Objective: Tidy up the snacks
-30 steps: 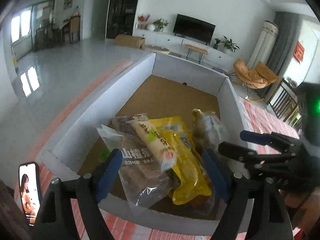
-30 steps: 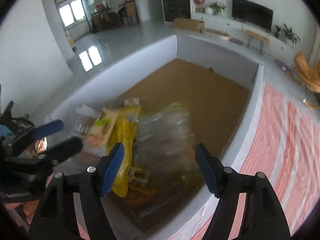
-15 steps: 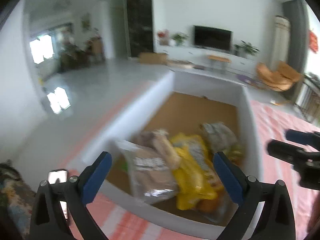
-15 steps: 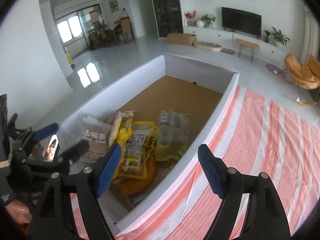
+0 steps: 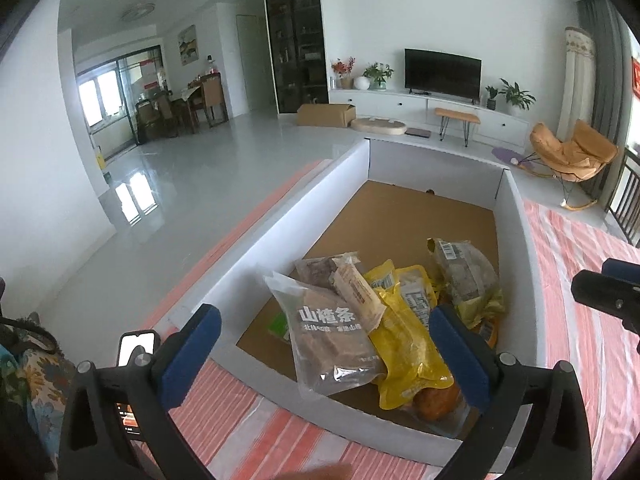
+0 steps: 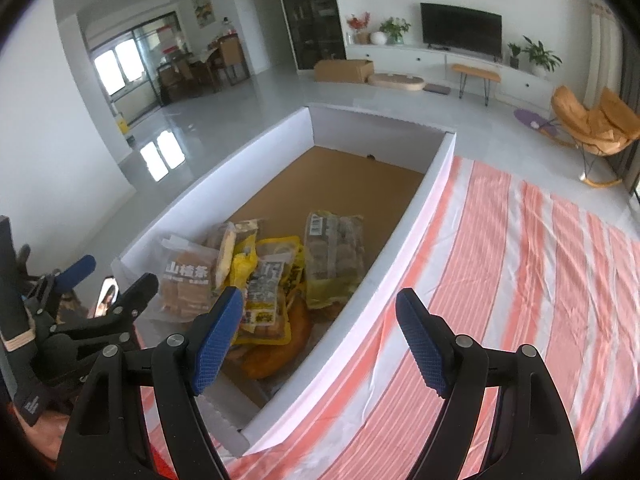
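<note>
- Left gripper [image 5: 326,354]: jaws spread wide, having just been opening; nothing pinched. Seen from its own camera, the snack pile lies past and below the blue pads, untouched by them.
- Right gripper [image 6: 320,330]: jaws apart, nothing held; they have also just been widening. It hangs over the near right wall of the box, left pad above the snacks, right pad above the striped cloth [image 6: 520,280].
- Box [image 5: 280,248]: large, shallow, white walls, brown cardboard floor. It sits on the orange-and-white striped cloth. Far half of the floor bare.
- Snacks all lie in the near end of the box, heaped and overlapping:
  - Clear pouch with white Chinese lettering [image 5: 332,336], brown contents, on the left of the pile, its lower end leaning on the near wall.
  - Slim tan wrapped bar [image 5: 358,294] lying on top of that pouch, slanted.
  - Yellow packets [image 5: 404,344] in the middle, one over another.
  - Orange item [image 5: 436,400] under the yellow ones, mostly covered; cannot tell what it is.
  - Clear bag of dark pieces with a barcode label [image 5: 466,276] at the right, against the right wall.
- Phone [image 5: 134,350], screen lit, on the cloth just left of the box's near corner.
</note>
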{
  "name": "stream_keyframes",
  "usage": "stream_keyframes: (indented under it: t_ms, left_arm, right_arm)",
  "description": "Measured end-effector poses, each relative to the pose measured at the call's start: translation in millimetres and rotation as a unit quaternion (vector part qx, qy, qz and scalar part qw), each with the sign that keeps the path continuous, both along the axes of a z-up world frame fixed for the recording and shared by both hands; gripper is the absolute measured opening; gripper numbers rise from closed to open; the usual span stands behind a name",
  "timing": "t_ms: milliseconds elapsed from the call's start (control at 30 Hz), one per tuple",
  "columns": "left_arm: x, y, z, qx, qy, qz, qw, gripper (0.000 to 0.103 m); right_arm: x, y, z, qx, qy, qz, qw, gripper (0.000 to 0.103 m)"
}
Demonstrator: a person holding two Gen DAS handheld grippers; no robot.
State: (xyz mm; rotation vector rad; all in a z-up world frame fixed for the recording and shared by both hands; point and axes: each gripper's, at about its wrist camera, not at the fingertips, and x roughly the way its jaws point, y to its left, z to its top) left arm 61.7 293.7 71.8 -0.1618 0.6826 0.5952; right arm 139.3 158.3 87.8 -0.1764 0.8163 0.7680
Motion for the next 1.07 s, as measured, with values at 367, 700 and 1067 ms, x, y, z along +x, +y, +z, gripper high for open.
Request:
stream_keyframes:
  t_ms: [367, 700, 1067]
  left_arm:
    - [-3, -7, 15, -0.01, -0.008, -0.027, 0.9996, 0.103]
    - [0, -2, 11, -0.02, 0.006, -0.026, 0.9994, 0.103]
    - [0, 7, 0, -0.028, 0.013, -0.014, 0.9994, 0.103]
  right_arm:
    - [-3, 3, 2, 0.004, 0.008, 0.001, 1.0, 0.082]
    - [-5, 14, 3, -0.012, 0.004, 0.005, 1.0, 0.082]
    - [-5, 25, -6, -0.019, 0.016, 0.011, 1.0, 0.082]
